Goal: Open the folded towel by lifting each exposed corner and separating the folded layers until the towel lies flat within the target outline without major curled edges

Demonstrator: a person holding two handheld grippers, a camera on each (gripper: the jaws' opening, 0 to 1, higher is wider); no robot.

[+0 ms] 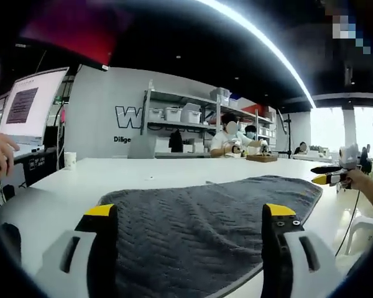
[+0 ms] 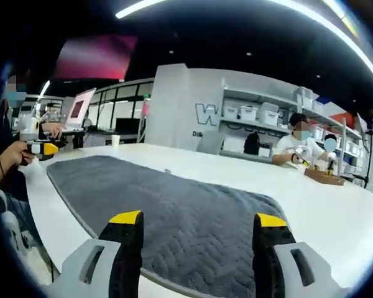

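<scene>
A grey quilted towel (image 1: 205,223) lies spread flat on the white table (image 1: 143,171), with no folded layer visible. My left gripper (image 1: 191,214) hovers over its near end, jaws wide apart and nothing between them. The right gripper (image 1: 328,176) shows at the towel's far right end, held by a hand. In the right gripper view the same towel (image 2: 174,211) stretches away to the left. My right gripper (image 2: 199,220) stands open above it, holding nothing. The left gripper (image 2: 42,149) appears at the towel's far left end, in a hand.
A paper cup (image 1: 69,160) stands at the table's left side beside a monitor (image 1: 34,102). Seated people (image 1: 231,139) work at the table's far end before shelves with white bins (image 1: 174,113). A wooden tray (image 2: 326,176) lies near them.
</scene>
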